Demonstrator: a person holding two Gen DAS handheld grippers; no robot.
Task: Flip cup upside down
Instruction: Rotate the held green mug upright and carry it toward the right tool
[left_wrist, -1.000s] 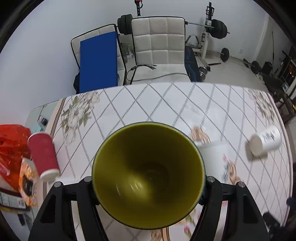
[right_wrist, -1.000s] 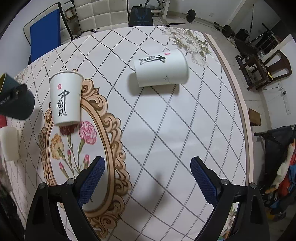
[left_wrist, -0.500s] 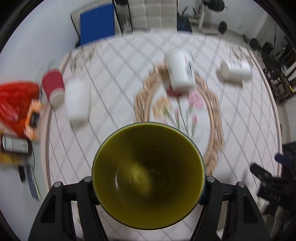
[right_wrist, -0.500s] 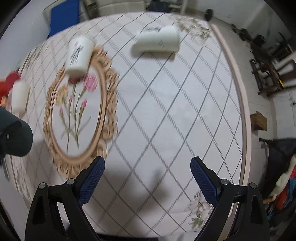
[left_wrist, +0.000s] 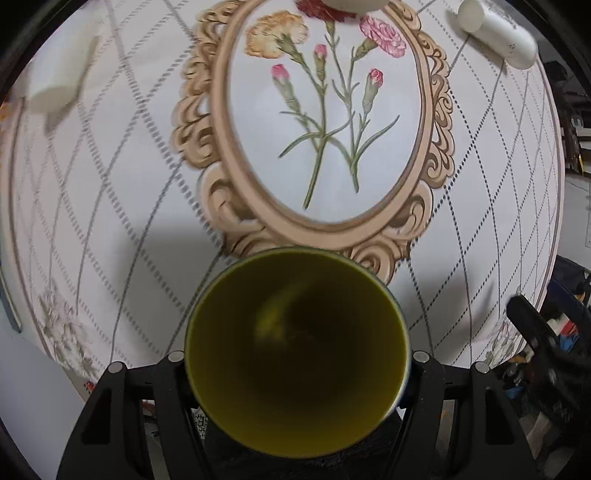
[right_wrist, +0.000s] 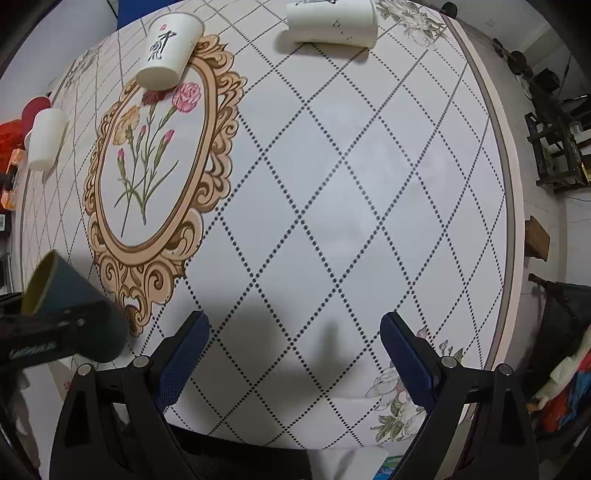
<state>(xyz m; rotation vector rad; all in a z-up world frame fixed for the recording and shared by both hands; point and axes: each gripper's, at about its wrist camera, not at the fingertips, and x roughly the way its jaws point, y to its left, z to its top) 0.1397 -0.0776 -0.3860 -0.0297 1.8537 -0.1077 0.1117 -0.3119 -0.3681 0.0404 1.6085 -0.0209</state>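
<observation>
Since half a second ago, the green cup (left_wrist: 297, 350) has been tipped further over by the left gripper (left_wrist: 297, 363), so that its mouth now looks down at the near end of the oval flower medallion (left_wrist: 325, 122) printed on the table (right_wrist: 369, 184), which has come much closer in the left wrist view. The cup is clamped by its body between the two black fingers (left_wrist: 171, 373) and is held clear of the cloth, over the near left part of the table. The right gripper (right_wrist: 295, 354) is spread wide with nothing between its blue pads (right_wrist: 183, 350), and hovers above the near edge.

A slip is the main risk: the cup tapers, and if the grip is eased while the cup is tilted it could slide out mouth first. If it is lowered unevenly, one side of the rim could catch the cloth and the cup could roll onto its side instead of seating flat.

Only the yellow-green interior is given by the left wrist view. The dark teal outside and the tilt are shown by the right wrist view alone, where the mouth seems still short of level, though the edge distortion makes this uncertain. Two printed white cups (right_wrist: 168, 48) and a plain white cup (right_wrist: 46, 138) are also seen there.
</observation>
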